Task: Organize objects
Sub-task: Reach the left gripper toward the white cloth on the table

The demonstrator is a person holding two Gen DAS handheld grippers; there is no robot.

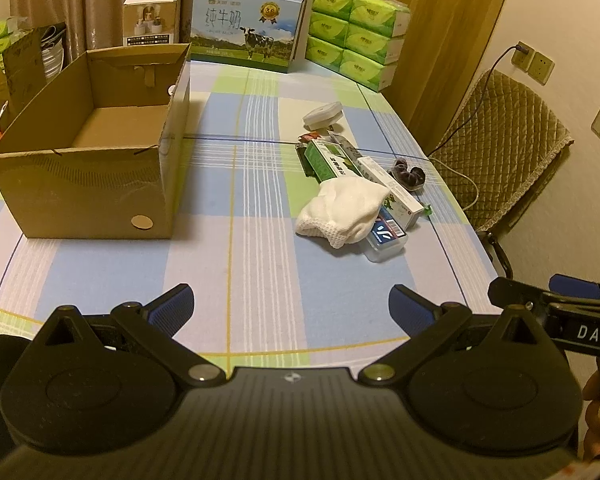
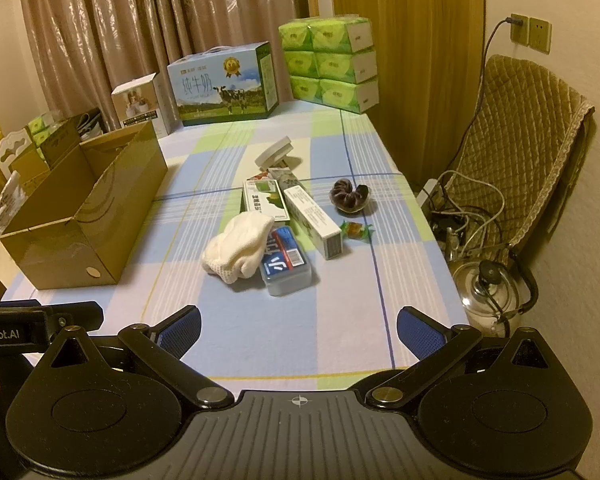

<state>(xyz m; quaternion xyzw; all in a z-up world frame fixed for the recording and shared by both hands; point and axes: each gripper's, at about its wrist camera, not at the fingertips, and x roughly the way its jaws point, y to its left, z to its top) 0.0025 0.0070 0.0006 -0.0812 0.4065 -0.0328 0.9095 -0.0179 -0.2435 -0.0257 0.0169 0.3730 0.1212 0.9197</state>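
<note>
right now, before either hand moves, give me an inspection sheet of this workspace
Surface: checked tablecloth, bare near the grippers.
Job's things: open cardboard box, nothing seen inside; loose pile to its right: white cloth partly over a clear blue-label case, green box, long white box, white lidded container, dark scrunchie, wrapped candy.
Clutter: milk carton case, green tissue packs and small white box along the far edge.
Grippers: left gripper and right gripper both open, holding nothing.
Cables: cord from the wall socket; tangled wires by the chair.
Surroundings: curtains, quilted chair, glass kettle.
</note>
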